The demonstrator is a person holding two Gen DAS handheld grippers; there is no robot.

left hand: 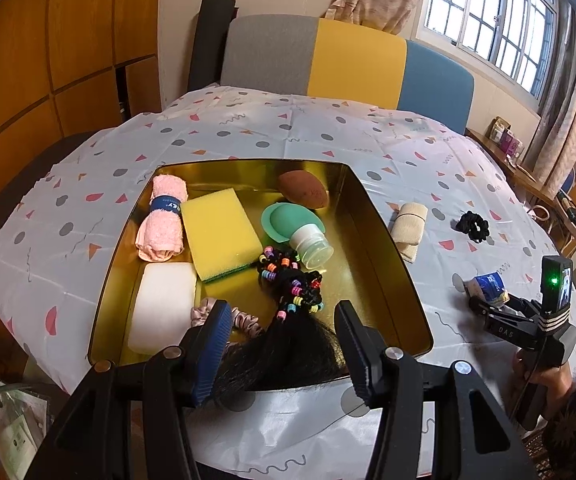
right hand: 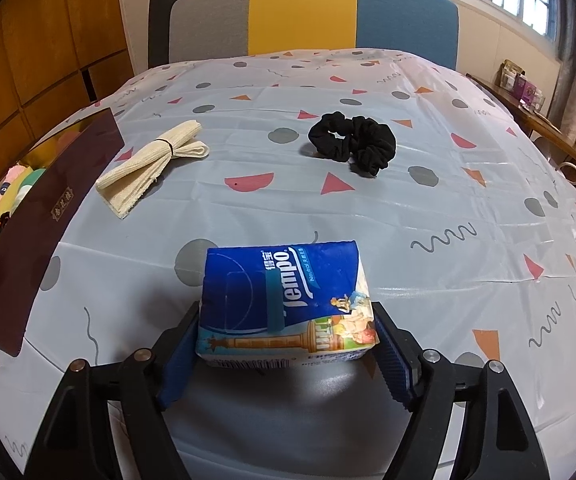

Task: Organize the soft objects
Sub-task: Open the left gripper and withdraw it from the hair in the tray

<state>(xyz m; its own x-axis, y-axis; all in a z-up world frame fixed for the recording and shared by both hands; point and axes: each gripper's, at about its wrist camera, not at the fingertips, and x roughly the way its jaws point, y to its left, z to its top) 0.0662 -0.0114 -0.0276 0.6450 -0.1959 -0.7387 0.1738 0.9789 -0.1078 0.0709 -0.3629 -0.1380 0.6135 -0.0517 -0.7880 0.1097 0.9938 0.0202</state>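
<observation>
Shiny, thin table cover [right hand: 408, 220] with dots, triangles and squiggles, a bit wrinkled. Behind the table, a soft chair [left hand: 352, 60] in grey, yellow and blue. Wooden wall panels [left hand: 47, 60] on one side, a barred window [left hand: 500, 12] with curtains on the other.

On the cover, a gold metal tin [left hand: 376, 248] with smooth, mirror-like walls and rounded corners. Inside it:
- a fluffy pink towel roll [left hand: 163, 220] with a blue band
- a blocky yellow sponge [left hand: 219, 232]
- a white foam pad [left hand: 163, 308]
- a brown egg-shaped ball [left hand: 302, 194]
- a squishy green bottle [left hand: 288, 222] with a clear cap
- a silky pink scrunchie [left hand: 243, 320]
- a black hair bundle [left hand: 288, 292] with bright beads

Left tongs [left hand: 283, 312] over the tin's near edge, about half open, loose black hair filling the gap. Hard to tell whether squeezing or not.

Outside the tin, on the cover, a ribbed cream cloth [right hand: 155, 164] tied in the middle, and a puffy black scrunchie [right hand: 352, 142].

Right tongs [right hand: 288, 312] wide apart, with a soft blue tissue pack [right hand: 283, 300] between the pads, near the tin. Pads just beside its sides, no squeeze seen.
</observation>
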